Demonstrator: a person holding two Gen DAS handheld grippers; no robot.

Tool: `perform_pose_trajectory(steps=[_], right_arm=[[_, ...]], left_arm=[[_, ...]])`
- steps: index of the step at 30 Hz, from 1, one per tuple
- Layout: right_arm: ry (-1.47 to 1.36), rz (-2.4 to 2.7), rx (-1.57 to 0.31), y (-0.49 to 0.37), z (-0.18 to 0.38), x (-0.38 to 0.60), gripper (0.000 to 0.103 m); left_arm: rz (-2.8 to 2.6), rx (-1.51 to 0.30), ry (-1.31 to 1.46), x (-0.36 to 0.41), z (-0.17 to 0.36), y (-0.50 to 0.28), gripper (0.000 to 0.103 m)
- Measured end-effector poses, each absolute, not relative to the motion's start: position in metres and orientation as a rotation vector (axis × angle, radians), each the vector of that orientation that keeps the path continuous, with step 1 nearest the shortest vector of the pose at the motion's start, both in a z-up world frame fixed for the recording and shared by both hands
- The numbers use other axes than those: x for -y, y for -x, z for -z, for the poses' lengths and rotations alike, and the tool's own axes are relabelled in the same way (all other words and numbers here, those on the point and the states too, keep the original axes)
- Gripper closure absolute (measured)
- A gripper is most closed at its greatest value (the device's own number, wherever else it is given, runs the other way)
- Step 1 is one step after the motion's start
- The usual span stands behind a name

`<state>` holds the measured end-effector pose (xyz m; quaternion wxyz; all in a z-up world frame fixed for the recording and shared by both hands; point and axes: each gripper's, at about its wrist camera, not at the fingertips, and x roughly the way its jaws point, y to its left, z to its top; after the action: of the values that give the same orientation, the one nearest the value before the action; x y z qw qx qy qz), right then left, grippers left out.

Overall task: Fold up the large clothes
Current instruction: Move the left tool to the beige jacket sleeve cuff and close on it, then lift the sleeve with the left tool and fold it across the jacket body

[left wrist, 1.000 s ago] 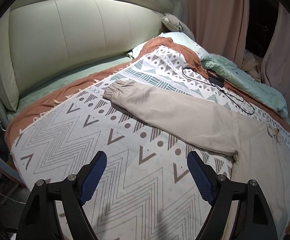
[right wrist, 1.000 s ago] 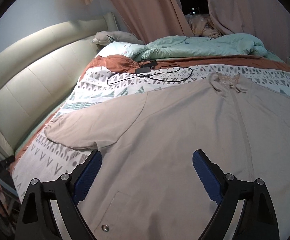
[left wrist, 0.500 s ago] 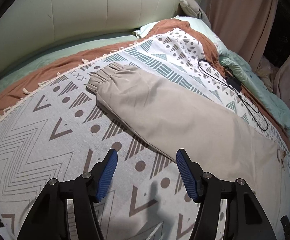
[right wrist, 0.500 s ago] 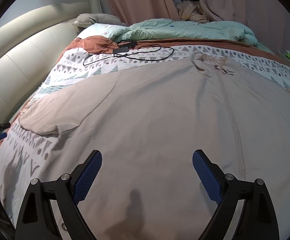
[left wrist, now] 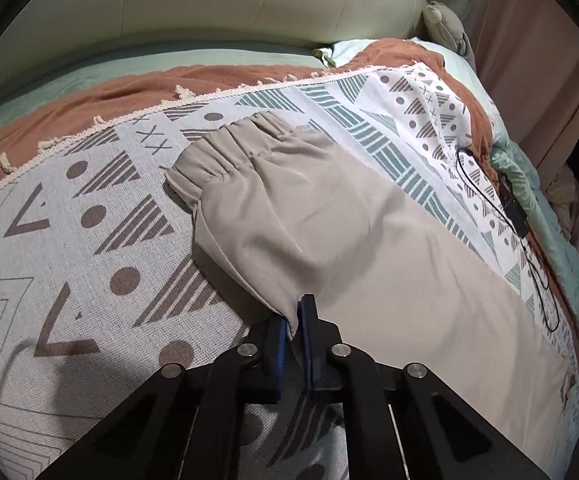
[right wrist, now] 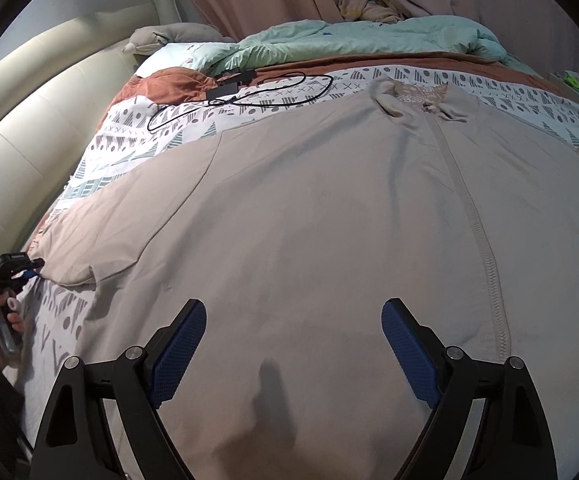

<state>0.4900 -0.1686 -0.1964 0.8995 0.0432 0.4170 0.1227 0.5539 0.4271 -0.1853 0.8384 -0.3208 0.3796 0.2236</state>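
Left tool (left wrist: pixel 295 328) now pinches the lower edge of the jacket sleeve (left wrist: pixel 289 216), its blue pads pressed together on a small tuck of beige cloth; a second ago the same jaws stood wide apart above the patterned blanket (left wrist: pixel 81 264), well short of the sleeve, and they have just been closing with the fabric between them. The gathered cuff (left wrist: pixel 225 148) lies toward 11 o'clock from the pinch, flat on the blanket. Right tool (right wrist: pixel 293 344) hangs with its pads spread wide over the jacket (right wrist: pixel 329 220), touching nothing that I can see; the zip (right wrist: pixel 485 264) runs up at about 1 o'clock from it toward the collar (right wrist: pixel 421 100). The jacket lies open and face up across the bed, the charger cable (right wrist: pixel 249 96) well clear beyond the shoulder. With the sleeve gripped, the first fold looks ready to begin: probably carrying the sleeve inward over the body.
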Motion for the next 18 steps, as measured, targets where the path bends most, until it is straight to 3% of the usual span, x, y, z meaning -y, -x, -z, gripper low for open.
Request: perform_pose_trajectory(steps=[5, 8, 18], right_arm=[[-0.090, -0.333, -0.893, -0.493, 0.202, 0.146, 0.026], [-0.124, -0.402, -0.918, -0.499, 0.204, 0.129, 0.037], [-0.132, -0.515, -0.930, -0.519, 0.205, 0.070, 0.041]], left_arm=[[-0.437, -0.741, 0.588, -0.412, 0.139, -0.560, 0.100], [-0.390, -0.698, 0.577, -0.404, 0.105, -0.562, 0.101], [-0.264, -0.638, 0.521, -0.365, 0.011, -0.573, 0.101]])
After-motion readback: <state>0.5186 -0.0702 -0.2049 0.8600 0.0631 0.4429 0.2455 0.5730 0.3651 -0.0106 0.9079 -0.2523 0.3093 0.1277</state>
